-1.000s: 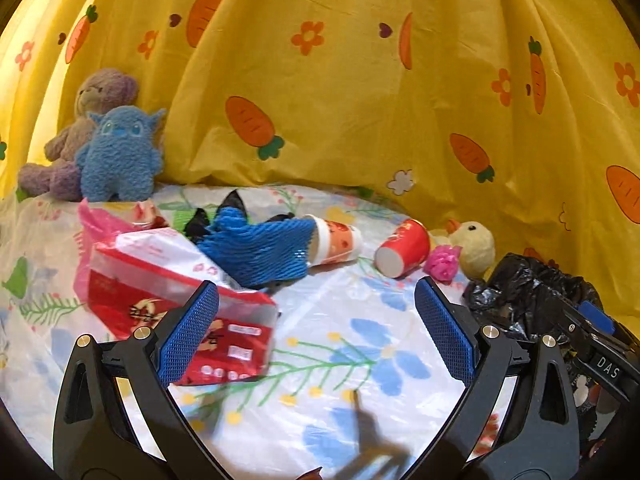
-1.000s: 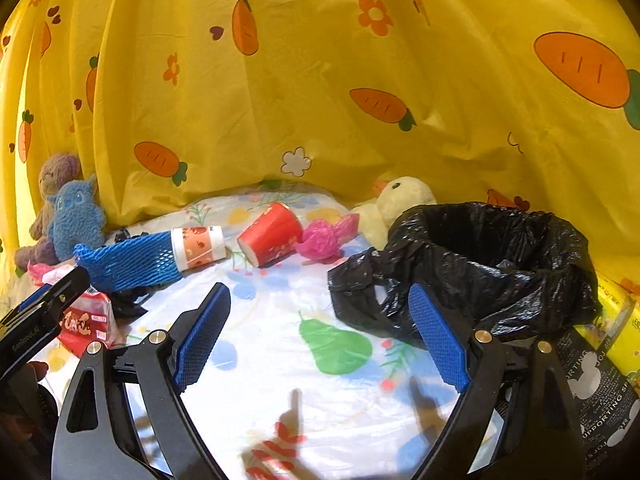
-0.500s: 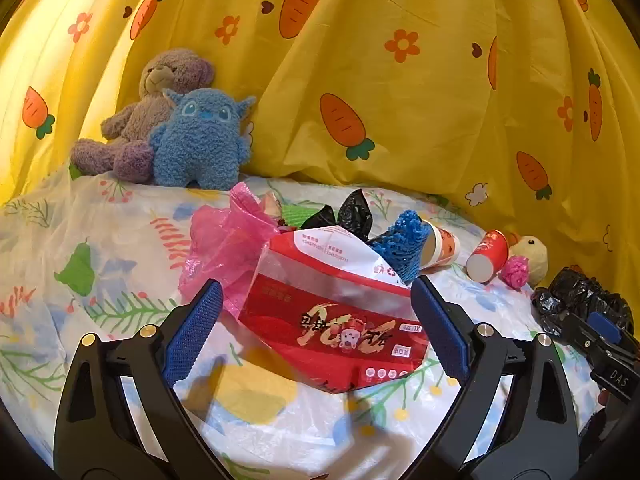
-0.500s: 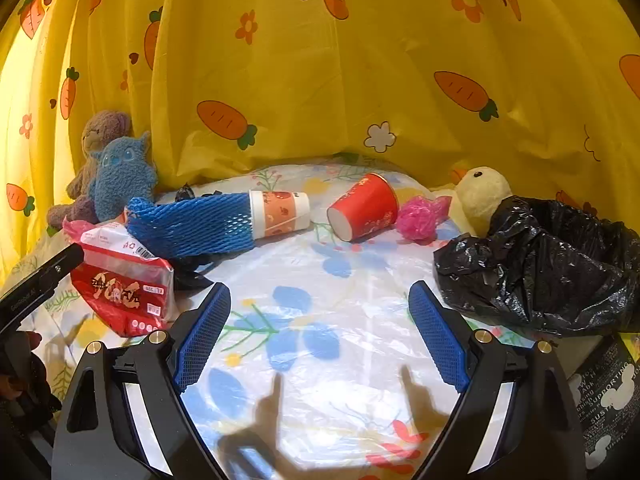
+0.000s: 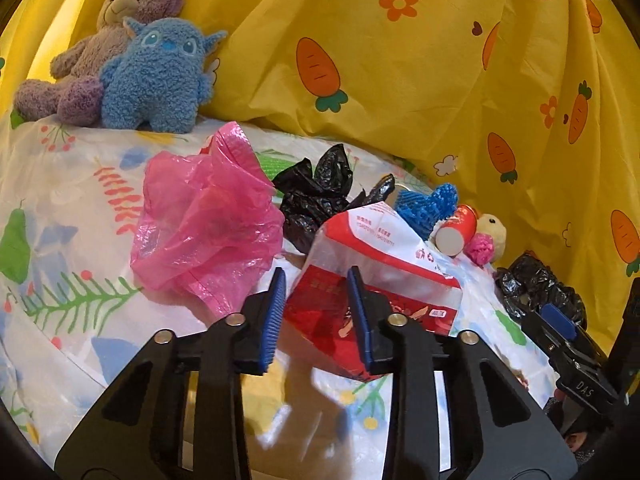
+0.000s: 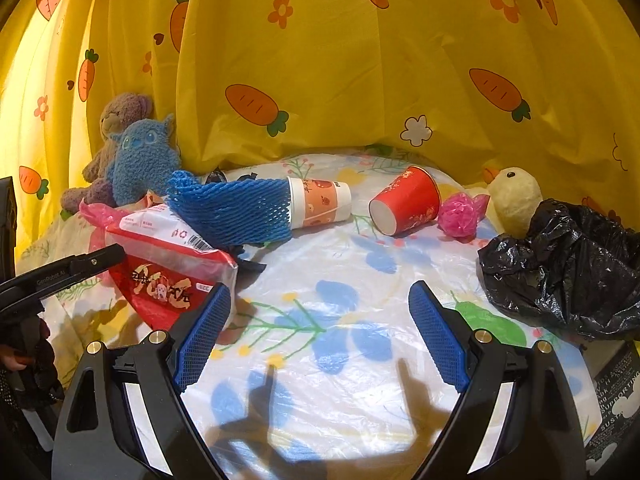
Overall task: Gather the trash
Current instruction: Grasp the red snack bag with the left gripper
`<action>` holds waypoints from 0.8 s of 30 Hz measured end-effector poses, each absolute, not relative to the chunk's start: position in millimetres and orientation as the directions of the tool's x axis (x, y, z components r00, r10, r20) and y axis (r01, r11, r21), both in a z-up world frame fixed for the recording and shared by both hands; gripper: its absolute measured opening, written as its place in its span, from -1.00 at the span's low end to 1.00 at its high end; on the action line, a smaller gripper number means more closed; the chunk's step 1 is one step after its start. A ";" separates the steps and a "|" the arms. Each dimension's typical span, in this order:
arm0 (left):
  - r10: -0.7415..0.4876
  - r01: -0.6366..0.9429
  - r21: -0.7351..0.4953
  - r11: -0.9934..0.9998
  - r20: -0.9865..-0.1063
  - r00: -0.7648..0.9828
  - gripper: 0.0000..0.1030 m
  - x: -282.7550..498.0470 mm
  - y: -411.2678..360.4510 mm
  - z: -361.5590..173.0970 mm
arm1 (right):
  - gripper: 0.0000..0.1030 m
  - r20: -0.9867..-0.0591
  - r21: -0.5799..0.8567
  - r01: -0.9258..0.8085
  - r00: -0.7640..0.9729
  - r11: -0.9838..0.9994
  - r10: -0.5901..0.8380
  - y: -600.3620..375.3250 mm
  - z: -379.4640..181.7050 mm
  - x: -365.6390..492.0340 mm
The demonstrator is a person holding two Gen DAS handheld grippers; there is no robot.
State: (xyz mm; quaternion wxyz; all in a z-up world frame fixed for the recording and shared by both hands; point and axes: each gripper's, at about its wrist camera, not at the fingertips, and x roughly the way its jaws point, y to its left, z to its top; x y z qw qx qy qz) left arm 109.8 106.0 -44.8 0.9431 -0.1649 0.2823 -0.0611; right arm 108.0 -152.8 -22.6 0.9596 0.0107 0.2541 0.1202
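My left gripper (image 5: 316,316) has its jaws closed in on the near corner of a red and white snack bag (image 5: 384,276), which also shows in the right wrist view (image 6: 168,264). Behind it lie a pink plastic bag (image 5: 204,224), crumpled black plastic (image 5: 316,200) and a blue foam net (image 6: 236,212) on a paper cup (image 6: 320,202). A red cup (image 6: 406,202) and a pink ball (image 6: 460,214) lie further right. My right gripper (image 6: 320,336) is open and empty above the sheet, left of the black trash bag (image 6: 568,272).
A purple bear (image 5: 100,48) and a blue plush (image 5: 160,76) sit at the back left against the yellow carrot curtain (image 6: 340,60). A yellow duck plush (image 6: 514,198) sits behind the trash bag. The flowered sheet (image 6: 340,320) covers the surface.
My left gripper has moved in on the snack bag and its jaws have closed from wide open onto the bag's corner. My right gripper stayed open and shifted slightly left.
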 end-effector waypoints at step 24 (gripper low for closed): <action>-0.198 0.097 -0.305 0.947 -0.318 0.927 -1.00 42.0 91.8 9.9 | 0.70 -0.498 0.082 -0.265 0.824 0.961 0.270 -136.3 -26.6 108.2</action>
